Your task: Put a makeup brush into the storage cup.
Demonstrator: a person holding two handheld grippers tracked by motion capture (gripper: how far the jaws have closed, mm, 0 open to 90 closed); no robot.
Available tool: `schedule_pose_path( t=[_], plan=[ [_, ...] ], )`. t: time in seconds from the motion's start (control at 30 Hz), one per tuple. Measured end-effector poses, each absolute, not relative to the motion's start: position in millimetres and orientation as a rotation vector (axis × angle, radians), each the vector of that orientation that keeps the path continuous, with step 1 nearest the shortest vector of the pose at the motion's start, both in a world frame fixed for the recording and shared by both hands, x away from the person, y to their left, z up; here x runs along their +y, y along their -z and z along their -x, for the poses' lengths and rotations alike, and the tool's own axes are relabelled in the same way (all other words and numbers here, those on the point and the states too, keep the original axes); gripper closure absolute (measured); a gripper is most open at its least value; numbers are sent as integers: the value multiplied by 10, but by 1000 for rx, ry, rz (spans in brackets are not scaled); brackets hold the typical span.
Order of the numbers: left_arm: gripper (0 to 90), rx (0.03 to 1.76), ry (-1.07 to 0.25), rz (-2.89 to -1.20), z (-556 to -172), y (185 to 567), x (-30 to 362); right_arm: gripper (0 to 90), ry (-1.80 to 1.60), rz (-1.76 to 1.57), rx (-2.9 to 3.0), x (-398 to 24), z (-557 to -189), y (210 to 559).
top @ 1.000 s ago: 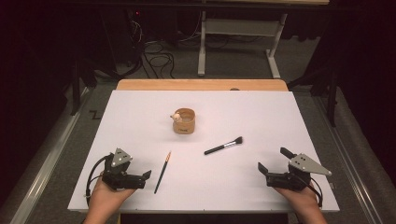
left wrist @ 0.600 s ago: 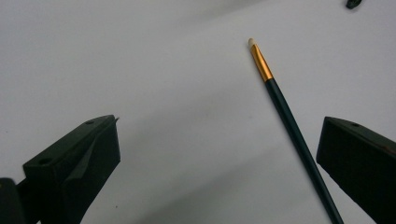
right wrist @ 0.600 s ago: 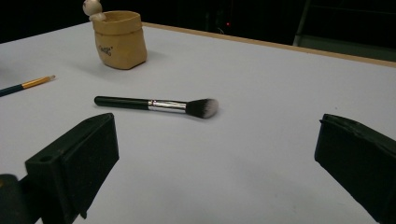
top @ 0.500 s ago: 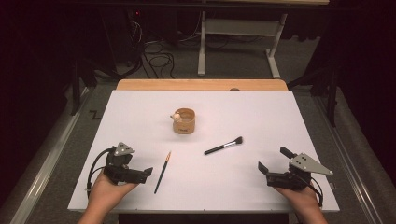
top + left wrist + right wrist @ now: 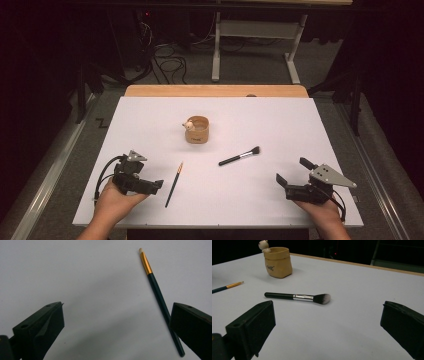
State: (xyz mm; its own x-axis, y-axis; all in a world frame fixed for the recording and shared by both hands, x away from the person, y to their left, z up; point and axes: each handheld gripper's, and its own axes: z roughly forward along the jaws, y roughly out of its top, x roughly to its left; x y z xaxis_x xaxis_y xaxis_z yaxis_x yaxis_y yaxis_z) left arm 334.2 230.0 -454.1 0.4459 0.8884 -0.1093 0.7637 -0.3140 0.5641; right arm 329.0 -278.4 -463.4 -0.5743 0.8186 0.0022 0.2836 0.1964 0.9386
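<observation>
The thin brush (image 5: 174,184) lies flat on the table (image 5: 280,125), just beside the left gripper (image 5: 150,186) at its 3 o'clock. It is a slim straight rod: dark green handle, gold metal ferrule, small pale tip (image 5: 141,250). In the left gripper view the handle (image 5: 160,302) runs beside the inner edge of one jaw; whether they touch cannot be told. The left gripper's jaws stand wide apart and grip nothing.

The makeup brush (image 5: 240,156) lies flat at 1 o'clock from the thin brush, well apart from it. It has a glossy black round handle, a bright metal ferrule and a soft tuft, dark at the base and white at the tips (image 5: 323,298).

The cup (image 5: 198,130) stands upright at 12 o'clock from the thin brush, near the table centre. It is tan, shaped like a soft bag with a rolled rim, and carries a small pale figure (image 5: 264,245) on that rim. Its contents cannot be told.

The right gripper (image 5: 295,177) rests at 5 o'clock from the makeup brush, well apart from it, jaws spread wide and holding nothing.

The table surface is smooth, matte white, with a wooden strip (image 5: 215,90) along the far edge.
</observation>
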Motion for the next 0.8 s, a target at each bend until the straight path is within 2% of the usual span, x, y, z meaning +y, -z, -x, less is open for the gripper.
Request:
schedule_pose_path(
  t=[0.8],
  plan=[
    [7,1434,-184,-2217,-3396,4537,2248,6,-1373,-1029,1974,-2776,-3297,4653]
  ],
)
